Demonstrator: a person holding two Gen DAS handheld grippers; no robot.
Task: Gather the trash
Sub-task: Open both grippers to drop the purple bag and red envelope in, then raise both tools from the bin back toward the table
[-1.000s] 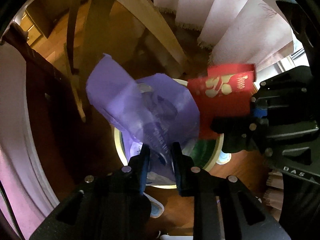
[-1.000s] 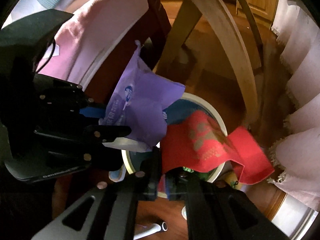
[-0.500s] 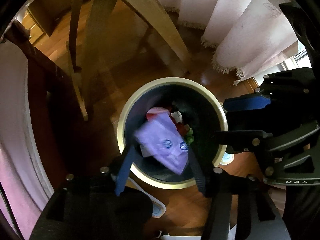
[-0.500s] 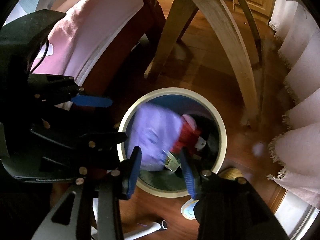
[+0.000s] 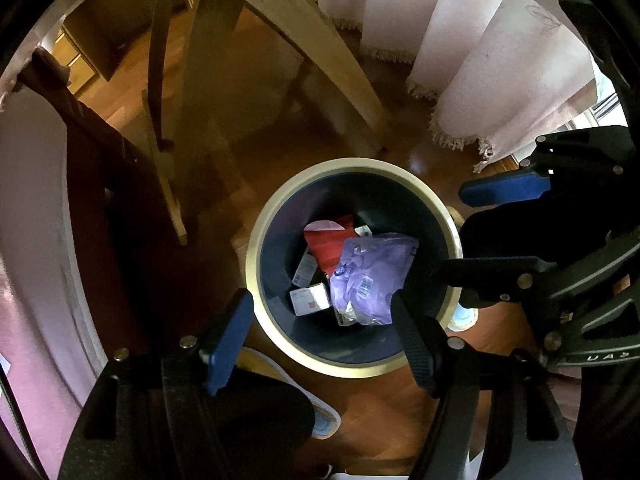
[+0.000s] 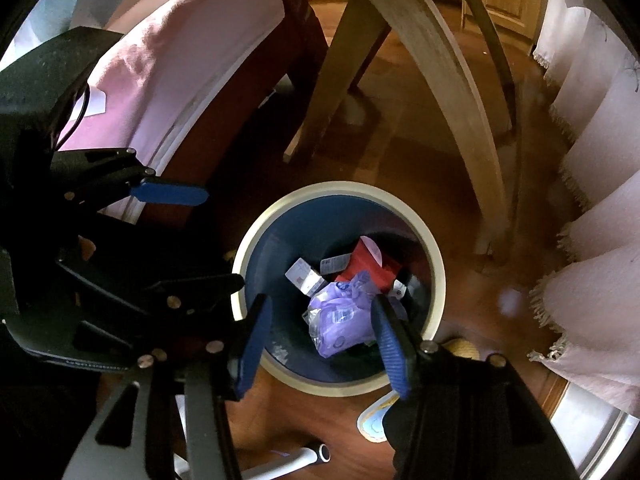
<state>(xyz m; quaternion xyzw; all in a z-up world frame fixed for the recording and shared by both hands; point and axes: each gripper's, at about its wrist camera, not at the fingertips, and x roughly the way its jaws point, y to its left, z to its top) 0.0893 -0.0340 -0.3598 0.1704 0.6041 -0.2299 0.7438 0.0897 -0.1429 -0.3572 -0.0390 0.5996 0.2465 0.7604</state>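
Grippers hang side by side above the bin (image 5: pixel 352 364), both with jaws spread wide and holding nothing. In the left wrist view the left gripper (image 5: pixel 322 336) frames the bin's near rim between its fingers, and the right gripper (image 5: pixel 460 232) reaches in from the right, one blue-padded finger past the rim and one dark finger over it. In the right wrist view the right gripper (image 6: pixel 320 344) straddles the near rim, with the left gripper (image 6: pixel 222 236) coming in from the left of the bin.

Inside the bin, on top of the heap, lies the purple wrapper (image 5: pixel 370 280), crumpled, its barcode showing. Just behind it, partly under it, sits the red packet (image 5: pixel 326 246) with a pale pink patch at its far end. A small white box (image 5: pixel 310 300) lies left of the wrapper against the dark blue inner wall.

The bin stands on a wood floor (image 5: pixel 280 92). Beyond it rise pale curved wooden legs (image 5: pixel 320 40). To its right hangs a fringed white cloth (image 5: pixel 500 60); to its left stands dark red furniture (image 6: pixel 256 80) under pink fabric (image 6: pixel 160 48).
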